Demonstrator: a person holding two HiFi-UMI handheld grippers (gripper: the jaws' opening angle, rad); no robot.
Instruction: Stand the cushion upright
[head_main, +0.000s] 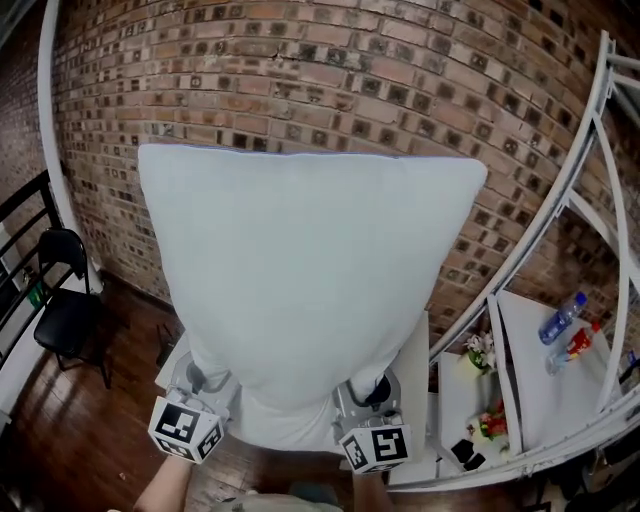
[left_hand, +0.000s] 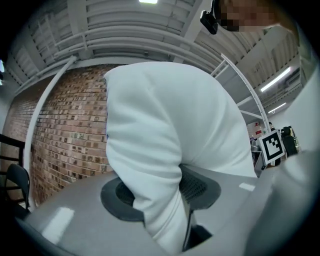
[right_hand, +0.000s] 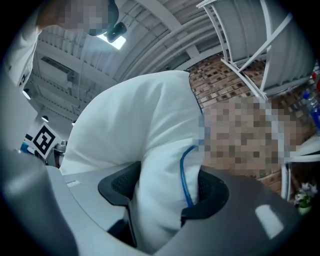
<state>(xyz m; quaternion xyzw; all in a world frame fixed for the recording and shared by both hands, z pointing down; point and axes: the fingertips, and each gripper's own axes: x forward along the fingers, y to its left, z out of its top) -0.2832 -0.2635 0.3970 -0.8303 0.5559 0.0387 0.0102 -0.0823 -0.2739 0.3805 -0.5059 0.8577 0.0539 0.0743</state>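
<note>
A large white cushion is held up in front of the brick wall, broad face toward me, its lower part pinched at both bottom corners. My left gripper is shut on the cushion's lower left part; in the left gripper view the white cushion bulges between the dark pads. My right gripper is shut on the lower right part; in the right gripper view the cushion fills the jaws, with a blue piping seam running down beside the pad.
A brick wall stands behind. A white table lies under the cushion. White metal shelving at the right holds bottles and small flowers. A black chair stands on the wooden floor at the left.
</note>
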